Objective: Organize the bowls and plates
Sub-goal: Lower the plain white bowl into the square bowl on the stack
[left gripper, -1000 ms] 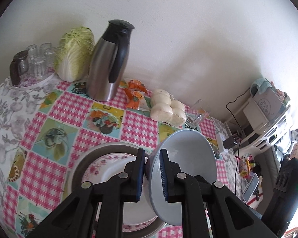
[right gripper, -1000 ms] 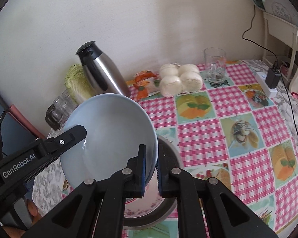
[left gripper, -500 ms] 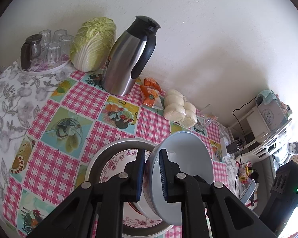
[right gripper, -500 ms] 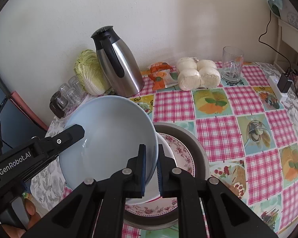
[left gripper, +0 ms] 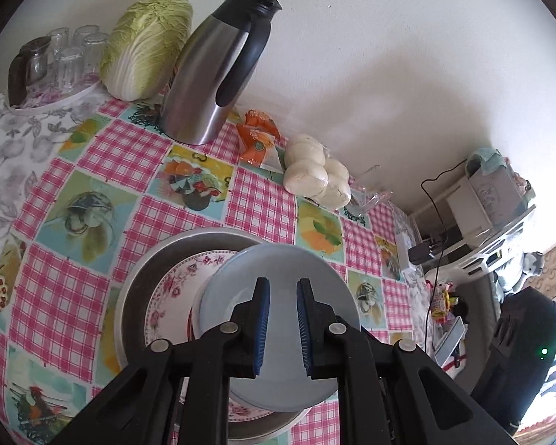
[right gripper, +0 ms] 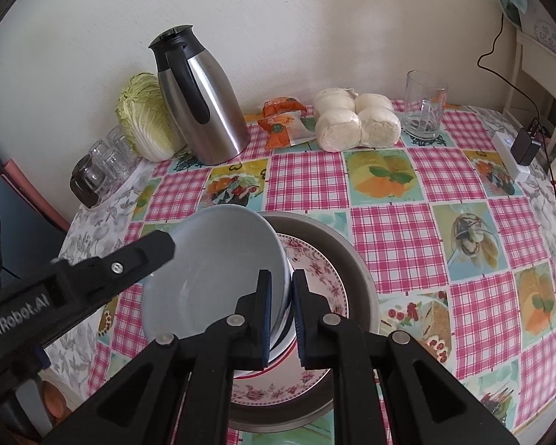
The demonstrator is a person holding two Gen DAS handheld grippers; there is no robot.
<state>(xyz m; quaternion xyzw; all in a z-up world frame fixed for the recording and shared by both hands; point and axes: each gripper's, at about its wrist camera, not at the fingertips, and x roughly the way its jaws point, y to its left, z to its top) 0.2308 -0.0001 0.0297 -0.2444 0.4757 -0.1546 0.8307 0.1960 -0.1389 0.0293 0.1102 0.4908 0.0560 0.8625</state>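
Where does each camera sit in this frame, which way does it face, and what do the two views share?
Left wrist: on the left gripper, angled down at the pale blue bowl it grips; only its own fingers show.
Right wrist: on the right gripper, angled down, pinching the bowl's rim; the left gripper crosses at left.
Shared: bowl, floral plate, metal basin, steel jug, cabbage, buns.

Both wrist cameras look steeply down along their fingers, close over the table point(left gripper: 103, 170); they share, perhaps fisheye-warped, the same tabletop.
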